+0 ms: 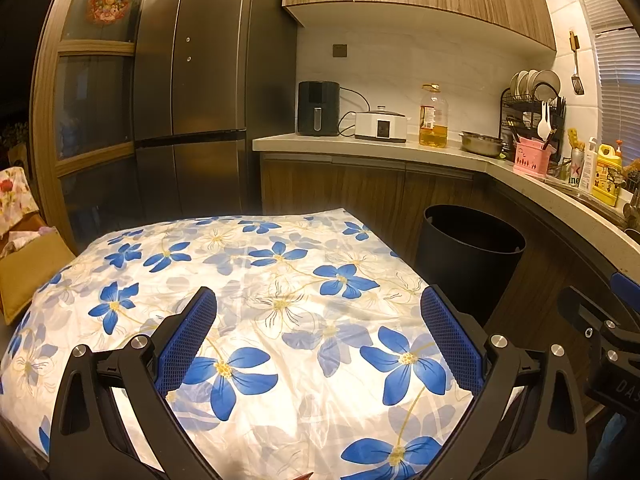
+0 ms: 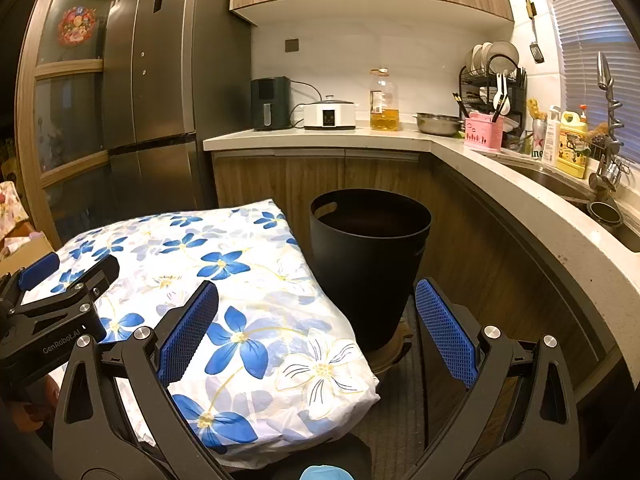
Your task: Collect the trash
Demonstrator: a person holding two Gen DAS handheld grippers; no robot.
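A black round trash bin [image 2: 370, 264] stands on the floor between the table and the counter cabinets; the left wrist view shows the same bin [image 1: 470, 258] at the table's right. The table wears a white cloth with blue flowers [image 1: 256, 304], and I see no loose trash on it. My left gripper [image 1: 318, 300] hovers open over the cloth, nothing between its blue pads. My right gripper [image 2: 316, 294] is open too, over the table's right edge, just short of the bin. The left gripper's body [image 2: 52, 312] shows at the far left of the right wrist view.
A curved stone counter [image 2: 520, 196] wraps the right side, carrying an air fryer [image 2: 270, 103], a cooker, an oil bottle [image 2: 384, 100], a steel bowl, a dish rack and a sink. A tall fridge [image 1: 192, 92] stands behind the table. A small blue object [image 2: 326, 473] lies at the bottom edge.
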